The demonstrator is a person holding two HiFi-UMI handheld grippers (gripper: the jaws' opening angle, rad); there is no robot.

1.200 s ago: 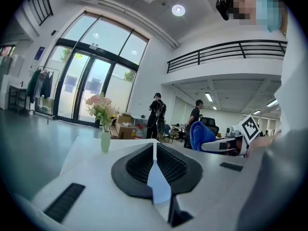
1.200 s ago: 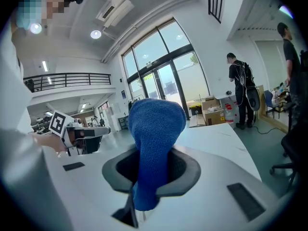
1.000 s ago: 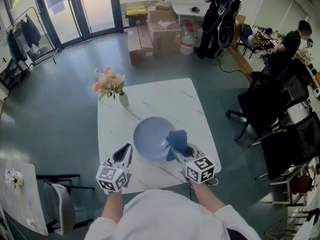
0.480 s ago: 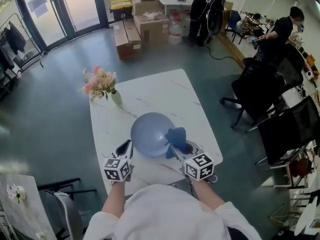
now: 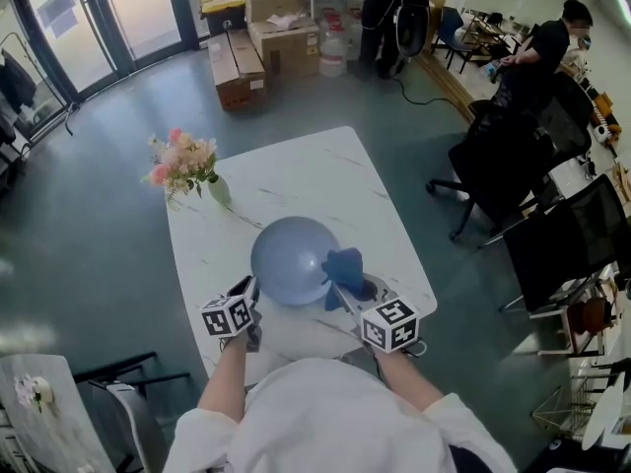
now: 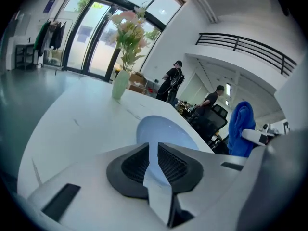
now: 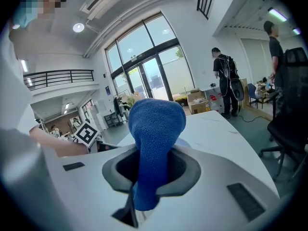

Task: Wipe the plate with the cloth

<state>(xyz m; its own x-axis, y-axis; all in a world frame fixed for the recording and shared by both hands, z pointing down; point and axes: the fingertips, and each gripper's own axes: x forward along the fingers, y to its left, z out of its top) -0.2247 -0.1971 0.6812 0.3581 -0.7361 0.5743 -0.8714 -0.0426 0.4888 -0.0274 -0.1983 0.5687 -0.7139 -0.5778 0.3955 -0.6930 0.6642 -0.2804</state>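
A round pale blue plate (image 5: 293, 260) lies on the near half of the white marble table (image 5: 296, 180). My right gripper (image 5: 345, 286) is shut on a blue cloth (image 5: 343, 263), which stands up in a bunch over the plate's right rim. In the right gripper view the cloth (image 7: 155, 129) fills the gap between the jaws (image 7: 151, 174). My left gripper (image 5: 248, 294) sits low at the plate's near left edge, shut, with nothing in it. Seen from the left gripper view, the plate (image 6: 166, 133) lies just past the closed jaws (image 6: 153, 165), and the cloth (image 6: 240, 128) is at the right.
A vase of pink flowers (image 5: 187, 168) stands at the table's far left corner. Black office chairs (image 5: 508, 170) crowd the floor to the right. Cardboard boxes (image 5: 266, 37) and standing people (image 5: 537, 57) are at the back. Another chair (image 5: 128, 402) is at the near left.
My left gripper has come down and rolled, ending close to the plate's left edge. The right gripper with the cloth has sunk slightly over the plate's right rim.
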